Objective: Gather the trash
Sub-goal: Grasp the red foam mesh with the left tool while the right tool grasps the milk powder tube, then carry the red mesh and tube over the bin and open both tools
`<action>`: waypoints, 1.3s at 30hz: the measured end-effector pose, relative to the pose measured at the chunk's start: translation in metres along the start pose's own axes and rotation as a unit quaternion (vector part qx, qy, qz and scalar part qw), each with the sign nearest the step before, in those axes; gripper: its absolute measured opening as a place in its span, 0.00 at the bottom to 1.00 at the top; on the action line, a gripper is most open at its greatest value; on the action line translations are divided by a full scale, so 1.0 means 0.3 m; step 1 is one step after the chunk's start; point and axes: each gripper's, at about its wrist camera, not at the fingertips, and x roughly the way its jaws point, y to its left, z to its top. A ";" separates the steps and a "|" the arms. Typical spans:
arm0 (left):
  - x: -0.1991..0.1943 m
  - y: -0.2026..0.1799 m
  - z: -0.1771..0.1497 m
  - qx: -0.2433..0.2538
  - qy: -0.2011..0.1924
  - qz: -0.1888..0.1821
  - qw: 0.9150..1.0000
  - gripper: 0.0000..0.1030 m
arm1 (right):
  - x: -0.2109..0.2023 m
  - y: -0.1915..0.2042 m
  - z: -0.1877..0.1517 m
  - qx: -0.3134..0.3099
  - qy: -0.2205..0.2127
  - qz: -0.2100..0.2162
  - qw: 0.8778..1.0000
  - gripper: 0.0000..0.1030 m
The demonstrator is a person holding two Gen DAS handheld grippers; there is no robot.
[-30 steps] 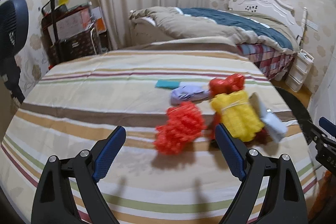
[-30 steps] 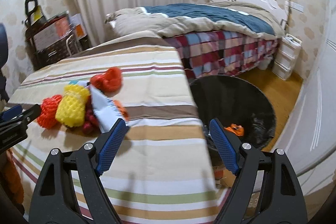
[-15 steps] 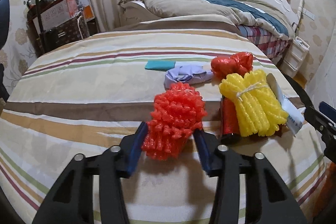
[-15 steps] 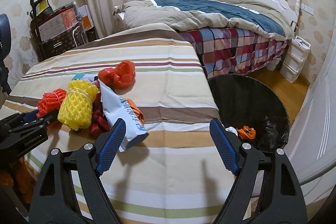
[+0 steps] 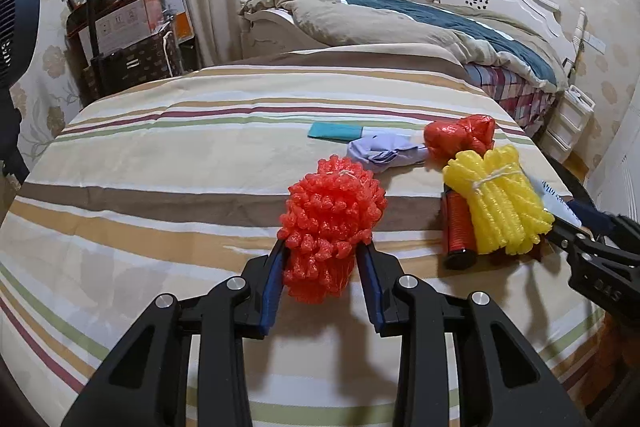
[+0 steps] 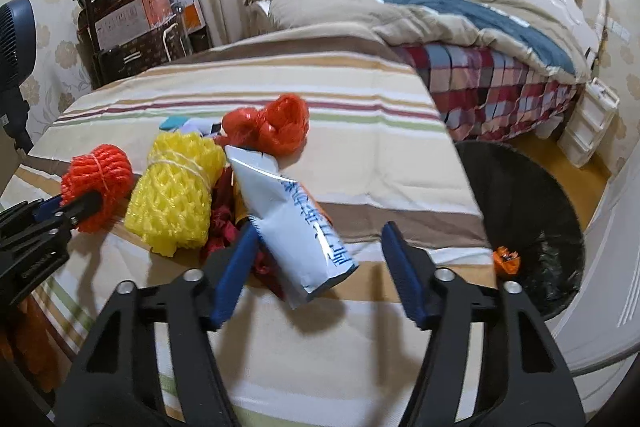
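Observation:
My left gripper (image 5: pixel 322 259) is shut on an orange foam net bundle (image 5: pixel 332 211) on the striped tablecloth; it also shows in the right wrist view (image 6: pixel 98 179). A yellow foam net bundle (image 5: pixel 498 199) lies to its right, with a red crumpled bag (image 5: pixel 460 137), a lavender wrapper (image 5: pixel 384 153) and a teal packet (image 5: pixel 334 131) behind. My right gripper (image 6: pixel 316 247) is open around the lower end of a white and blue pouch (image 6: pixel 296 219). The yellow bundle (image 6: pixel 176 191) lies left of the pouch. A black trash bin (image 6: pixel 532 219) stands on the floor to the right.
The striped table (image 5: pixel 160 155) fills the foreground. A bed with a plaid skirt (image 6: pixel 492 83) stands behind. A cart with boxes (image 5: pixel 124 39) is at the back left. A white drawer unit (image 6: pixel 590 115) stands by the bed. An orange scrap (image 6: pixel 507 261) lies in the bin.
My left gripper moved forward and closed on the orange foam bundle. My right gripper swung left from the bin toward the white pouch, which now lies between its fingers.

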 end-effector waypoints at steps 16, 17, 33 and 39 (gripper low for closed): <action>-0.030 0.004 -0.013 -0.010 -0.008 -0.005 1.000 0.32 | -0.063 -0.044 -0.024 0.026 -0.012 0.009 1.000 0.17; -0.036 0.001 -0.014 -0.009 -0.010 -0.006 1.000 0.32 | -0.066 -0.048 -0.026 0.026 -0.013 0.008 1.000 0.17; -0.184 -0.131 0.040 0.016 -0.071 -0.049 0.996 0.30 | -0.189 -0.157 -0.032 0.050 -0.055 -0.030 0.997 0.17; -0.194 -0.259 0.088 0.046 -0.086 -0.081 0.992 0.30 | -0.236 -0.256 -0.019 0.072 -0.074 -0.059 0.993 0.17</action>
